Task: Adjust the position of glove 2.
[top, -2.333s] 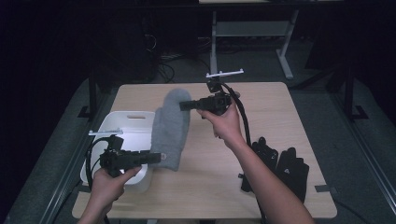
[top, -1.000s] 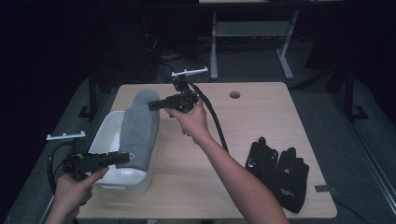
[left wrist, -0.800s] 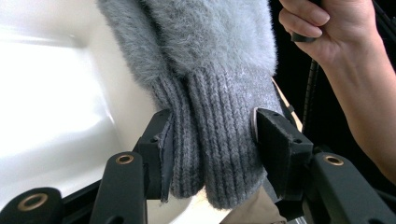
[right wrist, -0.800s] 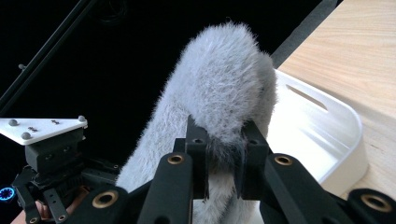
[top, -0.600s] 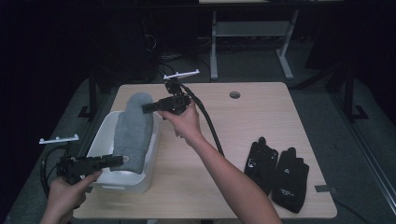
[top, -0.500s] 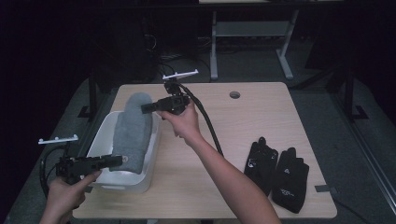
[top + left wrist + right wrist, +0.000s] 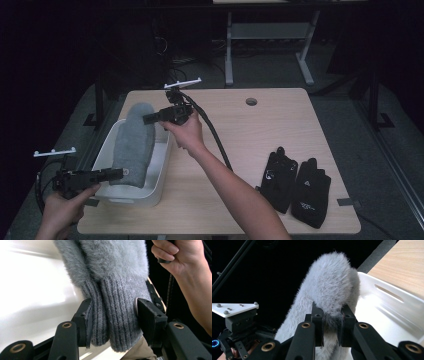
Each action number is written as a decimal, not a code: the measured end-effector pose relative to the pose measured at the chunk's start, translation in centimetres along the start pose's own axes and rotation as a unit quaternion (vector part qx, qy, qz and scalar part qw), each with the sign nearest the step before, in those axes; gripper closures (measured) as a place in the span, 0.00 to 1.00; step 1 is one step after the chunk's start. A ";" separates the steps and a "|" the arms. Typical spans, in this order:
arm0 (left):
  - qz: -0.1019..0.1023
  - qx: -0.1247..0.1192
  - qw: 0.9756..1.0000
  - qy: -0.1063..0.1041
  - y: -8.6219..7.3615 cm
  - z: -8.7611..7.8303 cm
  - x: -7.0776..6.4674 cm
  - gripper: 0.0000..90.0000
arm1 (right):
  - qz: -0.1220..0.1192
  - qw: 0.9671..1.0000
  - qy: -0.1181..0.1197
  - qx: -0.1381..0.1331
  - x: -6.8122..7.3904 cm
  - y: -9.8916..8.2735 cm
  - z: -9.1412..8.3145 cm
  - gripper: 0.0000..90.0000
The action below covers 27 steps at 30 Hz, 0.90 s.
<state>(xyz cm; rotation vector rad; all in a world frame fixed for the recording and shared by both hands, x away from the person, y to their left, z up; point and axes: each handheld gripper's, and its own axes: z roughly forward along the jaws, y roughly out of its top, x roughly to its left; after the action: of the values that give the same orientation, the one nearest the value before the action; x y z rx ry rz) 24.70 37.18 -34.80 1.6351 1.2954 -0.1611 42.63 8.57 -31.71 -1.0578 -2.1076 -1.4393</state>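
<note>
Grippers, one in each hand, carry a grey fuzzy mitten (image 7: 132,145) stretched lengthwise over a white plastic bin (image 7: 161,175), which stands at the left end of a wooden table (image 7: 240,130). Right gripper (image 7: 150,119): jaws pressed together on the rounded, furry tip of the mitten, seen in the right gripper view as a pinch of pile between the two black pads (image 7: 318,322). Left gripper (image 7: 117,173): jaws held half apart and clamped across the ribbed knit cuff (image 7: 115,315), which fills the gap from pad to pad in the left gripper view. The mitten sags between the two holds, its middle lying inside the bin's walls, the tip raised above the far rim and the cuff above the near rim.

Step in hand, as judged: laying the mitten into the bin. Done well, both ends descend together so the cloth settles flat on the floor of the bin rather than draping over a rim; the tip end should come inward past the far wall before the pinch is let go, and each pair of jaws should part fully before withdrawal, since the pile may cling to the pads. A pair of black gloves (image 7: 295,185) lies flat at the right end of the table, well apart from the bin.
</note>
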 end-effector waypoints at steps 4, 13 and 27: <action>-0.006 0.007 1.000 0.007 -0.2 0.0 0.7 0.55 | 0.002 1.000 -0.006 0.009 -0.3 -0.1 1.3 0.87; -0.017 0.019 1.000 0.015 -0.8 0.3 2.2 0.55 | 0.008 1.000 -0.008 0.022 -1.4 -0.5 2.9 0.87; -0.028 0.042 0.998 0.030 -1.3 0.9 3.5 0.54 | 0.016 0.999 -0.017 0.035 -2.8 -1.5 4.4 0.87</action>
<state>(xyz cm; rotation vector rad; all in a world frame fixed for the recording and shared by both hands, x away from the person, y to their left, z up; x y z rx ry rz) 25.51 38.65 -38.24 1.6859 1.3984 -0.2036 43.70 11.20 -36.30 -1.0898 -2.1386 -1.3321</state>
